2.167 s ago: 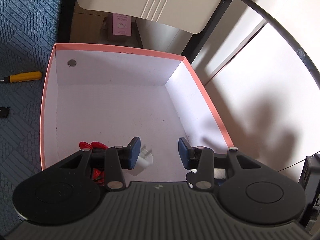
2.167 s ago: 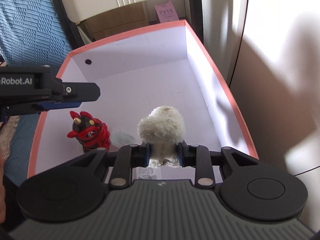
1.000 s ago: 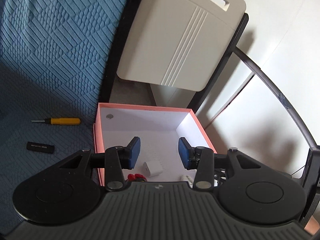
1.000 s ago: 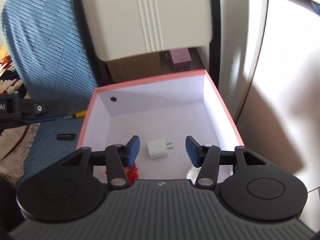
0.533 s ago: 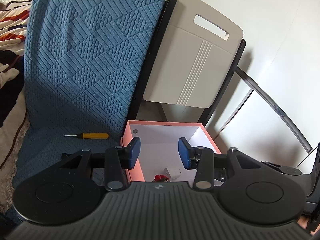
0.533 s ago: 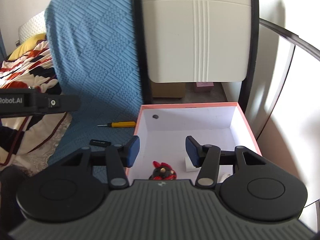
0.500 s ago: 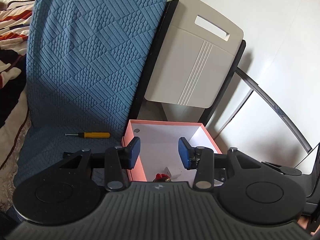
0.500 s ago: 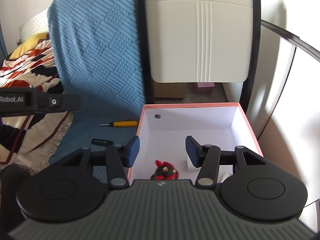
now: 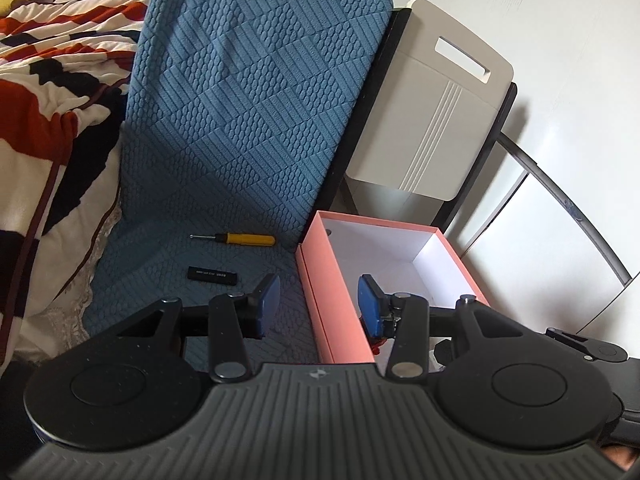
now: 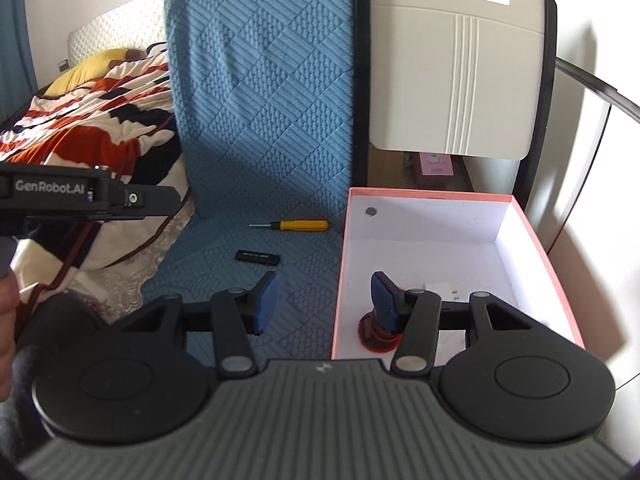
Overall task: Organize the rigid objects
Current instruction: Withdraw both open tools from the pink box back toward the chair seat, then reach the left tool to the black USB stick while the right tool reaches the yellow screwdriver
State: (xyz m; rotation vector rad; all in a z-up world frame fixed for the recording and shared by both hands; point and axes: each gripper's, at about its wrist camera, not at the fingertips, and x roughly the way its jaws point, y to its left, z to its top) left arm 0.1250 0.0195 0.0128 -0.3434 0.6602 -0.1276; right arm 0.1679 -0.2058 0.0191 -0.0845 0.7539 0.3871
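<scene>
1. Two rigid pieces are still lying outside the pink box (image 9: 332, 308): a yellow-handled screwdriver (image 9: 244, 239) and a black USB stick (image 9: 213, 275), both on the blue quilted cover (image 9: 240, 120) to the left of the box. The screwdriver is sitting just off the box's far left corner and the stick nearer the cameras.
2. Inside the box, a red figurine (image 10: 376, 338) is standing by the near left wall. Something small and white is showing further in behind the right claw's finger, too hidden to name. Judging by this, the sorting is partly done, with those two pieces left to collect.
3. The left gripper (image 9: 319, 306) is hanging with its blue pads spread and nothing between them, straddling the box's left wall in its own view.
4. The right gripper (image 10: 325, 304) is likewise standing spread and empty over the same wall.
5. Compared with two seconds ago, the right claw is no longer pinching the fluffy white toy it held over the box, and that toy is not showing now.
6. Both cameras are now looking from much further back and further left of the box. The whole box, the beige panel (image 9: 432, 120) behind it and a striped blanket (image 9: 48, 80) far left of it are coming into view.
</scene>
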